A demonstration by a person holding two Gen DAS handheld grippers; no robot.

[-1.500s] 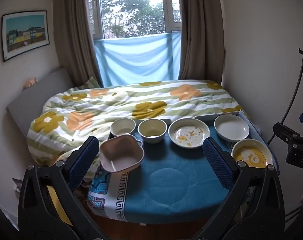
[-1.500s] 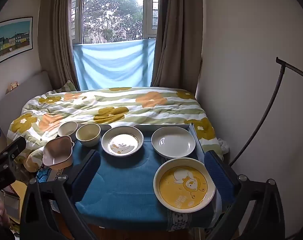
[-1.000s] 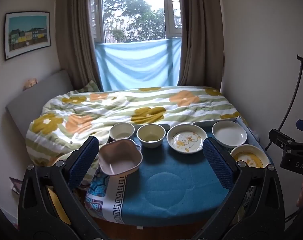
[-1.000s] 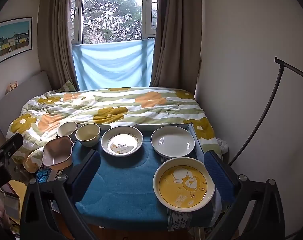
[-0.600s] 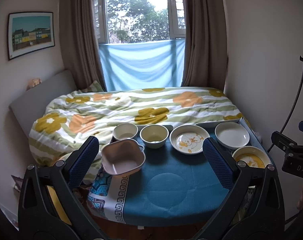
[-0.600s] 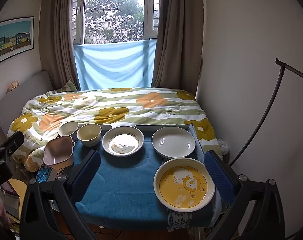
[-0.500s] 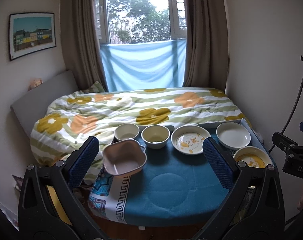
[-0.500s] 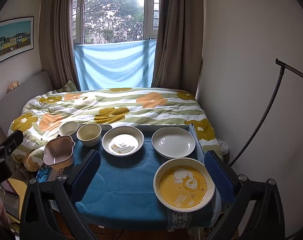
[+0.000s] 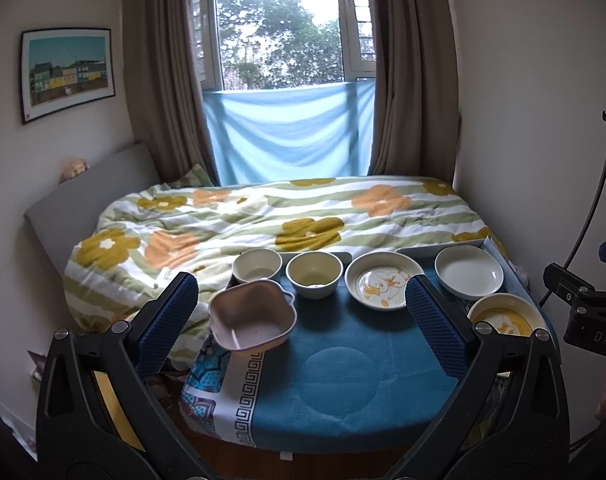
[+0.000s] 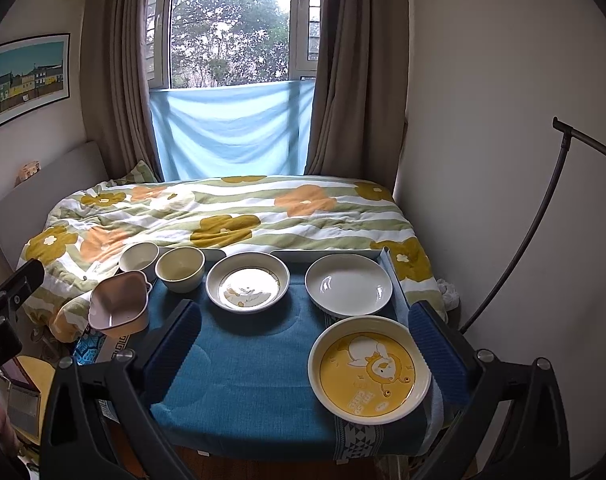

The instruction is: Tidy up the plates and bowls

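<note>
Both grippers hang above the near edge of the counter (image 9: pixel 343 396), which wears a blue cloth and stands against the foot of a bed (image 9: pixel 263 216) with a flowered quilt. The left gripper (image 9: pixel 303 320) has its jaws spread wide with nothing between them, and the right gripper (image 10: pixel 303 344) is spread just as wide and equally empty (its blue pads frame the cloth and part of one plate). In the left wrist view, a pink bowl (image 9: pixel 252 320) of squarish form sits at 9 o'clock on the counter, overhanging its left edge. Behind it, at about 11 o'clock, a white bowl (image 9: pixel 257 266) stands just beside a cream bowl (image 9: pixel 314 274), the two near touching. At 12 o'clock lies a duck plate (image 9: pixel 385 284), shallow and pale, with a yellow cartoon in its well. At 1 o'clock a plain white plate (image 9: pixel 469 270) rests near the far right corner, by a low tray rim. Nearest the right edge, at about 3 o'clock, a yellow plate (image 9: pixel 502 316) with a bear figure lies partly behind the left gripper's right finger; in the right wrist view the same yellow plate (image 10: pixel 369 368) sits close under the right pad, just beside the white plate (image 10: pixel 349 284). All dishes sit upright and empty, unstacked.
</note>
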